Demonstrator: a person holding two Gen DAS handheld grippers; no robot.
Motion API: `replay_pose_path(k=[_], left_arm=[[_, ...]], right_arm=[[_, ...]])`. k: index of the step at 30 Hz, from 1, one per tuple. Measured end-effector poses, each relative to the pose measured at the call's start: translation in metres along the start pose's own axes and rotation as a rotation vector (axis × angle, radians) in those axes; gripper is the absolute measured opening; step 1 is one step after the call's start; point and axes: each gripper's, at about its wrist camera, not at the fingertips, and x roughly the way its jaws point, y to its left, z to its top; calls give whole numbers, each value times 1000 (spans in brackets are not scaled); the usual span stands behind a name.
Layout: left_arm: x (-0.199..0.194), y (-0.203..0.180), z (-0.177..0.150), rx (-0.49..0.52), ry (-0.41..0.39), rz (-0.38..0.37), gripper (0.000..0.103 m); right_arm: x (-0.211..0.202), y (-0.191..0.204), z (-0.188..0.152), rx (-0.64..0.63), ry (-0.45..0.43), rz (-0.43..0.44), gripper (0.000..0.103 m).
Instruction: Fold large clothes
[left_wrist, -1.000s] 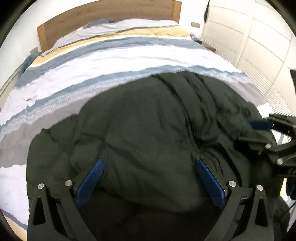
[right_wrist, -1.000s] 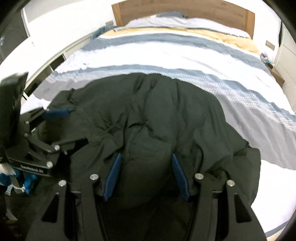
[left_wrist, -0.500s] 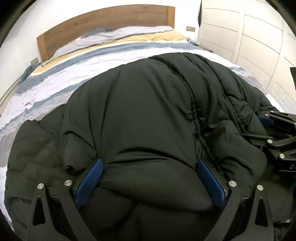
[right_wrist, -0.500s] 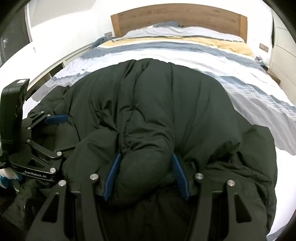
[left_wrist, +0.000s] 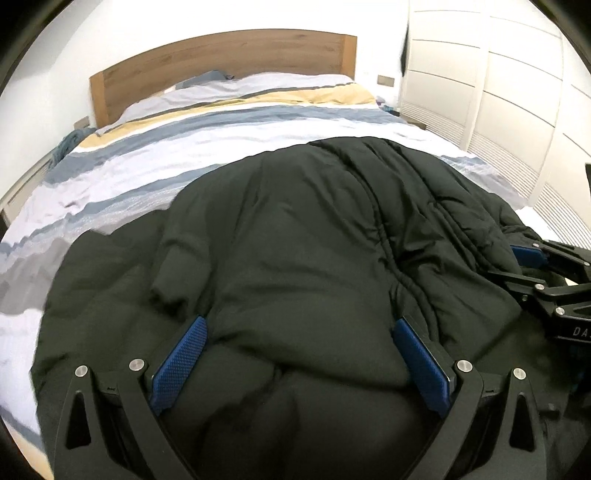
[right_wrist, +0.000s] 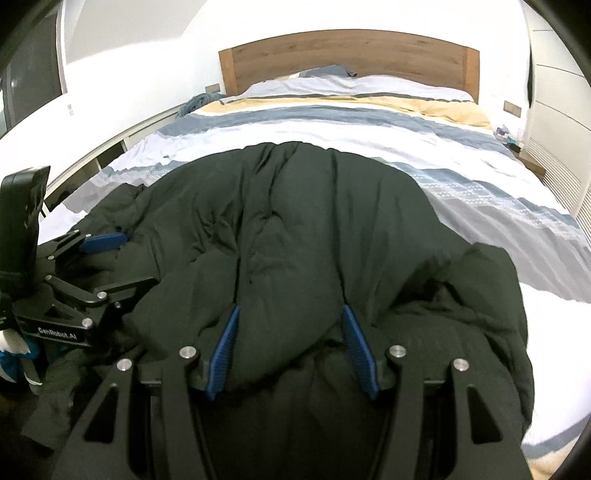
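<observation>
A large dark green padded jacket (left_wrist: 295, 236) lies bunched on the near end of the bed; it also shows in the right wrist view (right_wrist: 295, 229). My left gripper (left_wrist: 299, 332) has its blue pads wide apart with a thick fold of the jacket between them. My right gripper (right_wrist: 291, 317) is shut on a bulging fold of the jacket. Each gripper shows in the other's view: the right one (left_wrist: 532, 266) at the jacket's right edge, the left one (right_wrist: 110, 258) at its left edge.
The bed (left_wrist: 221, 147) has a striped white, grey-blue and yellow cover and a wooden headboard (right_wrist: 351, 55). White wardrobe doors (left_wrist: 498, 92) stand to the right. A low shelf unit (right_wrist: 110, 147) runs along the left side.
The jacket was lifted and thrown forward, rising high half a second ago. Now it has dropped lower and more of the striped cover shows beyond it. Both grippers keep their hold.
</observation>
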Motion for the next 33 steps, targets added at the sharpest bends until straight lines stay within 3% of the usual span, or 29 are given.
replay_pose_path(k=[6, 16, 20, 23, 33], left_arm=[[-55, 1, -8, -6, 12, 73, 100], [-182, 15, -36, -43, 4, 148, 100], [-246, 11, -65, -38, -44, 194, 102], [-279, 9, -91, -49, -59, 214, 102], [-347, 15, -173, -81, -66, 332, 102]], right_arm=[[-47, 8, -10, 39, 15, -33, 55], [-199, 22, -49, 116, -45, -118, 55], [-253, 27, -80, 151, -57, -149, 56], [-285, 33, -108, 162, -42, -188, 63], [-354, 35, -177, 253, -35, -229, 64]])
